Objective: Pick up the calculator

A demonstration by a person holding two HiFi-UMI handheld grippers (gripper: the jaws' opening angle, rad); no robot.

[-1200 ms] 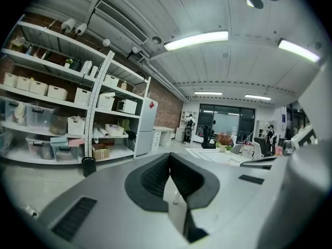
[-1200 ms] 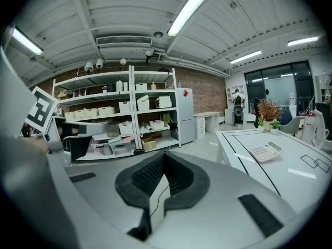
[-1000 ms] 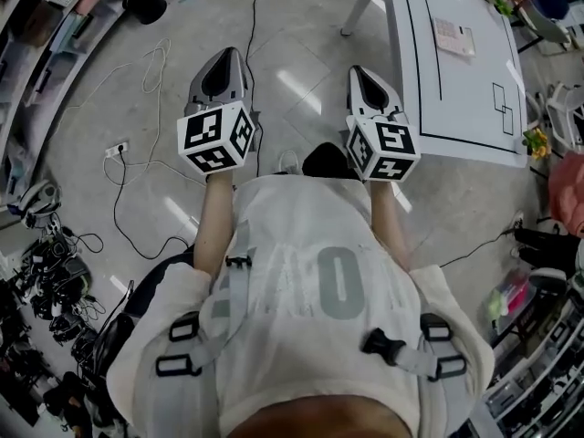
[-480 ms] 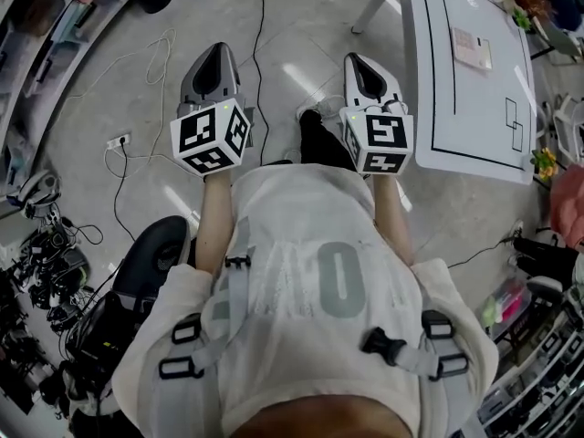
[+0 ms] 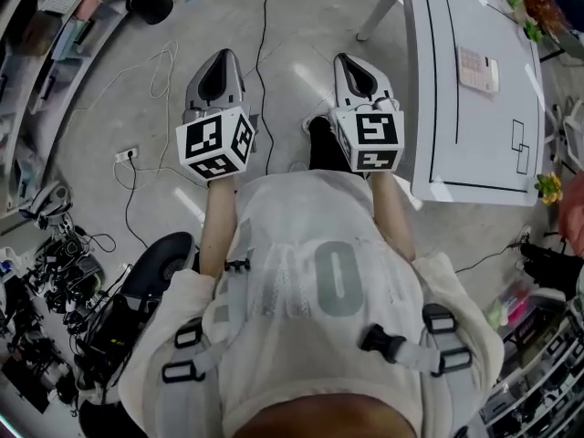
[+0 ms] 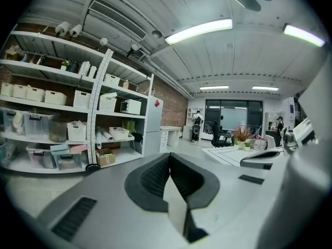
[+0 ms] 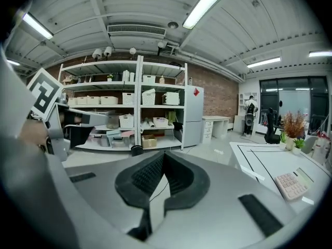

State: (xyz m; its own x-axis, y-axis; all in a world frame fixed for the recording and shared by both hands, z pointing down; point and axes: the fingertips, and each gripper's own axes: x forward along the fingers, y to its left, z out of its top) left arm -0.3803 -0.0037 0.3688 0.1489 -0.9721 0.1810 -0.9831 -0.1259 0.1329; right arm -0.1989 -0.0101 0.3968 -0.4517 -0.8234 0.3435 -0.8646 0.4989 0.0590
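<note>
So here's where I'm at: both grippers are out in front of me over bare floor, and the calculator point(image 5: 478, 69) isn't under either of them. It's off to my right and a bit ahead, lying flat on the white table point(image 5: 456, 144), well in from the near edge. My right gripper point(image 5: 353, 62) is clearly the closer one. In its own view the calculator sits low at the right edge, so it's pointing past the thing, not at it. My left gripper point(image 5: 222, 59) is further off, with the right one between it and the table. Both sets of jaws are closed with nothing in them, pads together at the tips. I can't call the calculator's long axis from here, since it looks almost square from above, though the key end seems to face me and the paler end sits further right. My guess is the right one swings right, opens up and comes in over the table.
</note>
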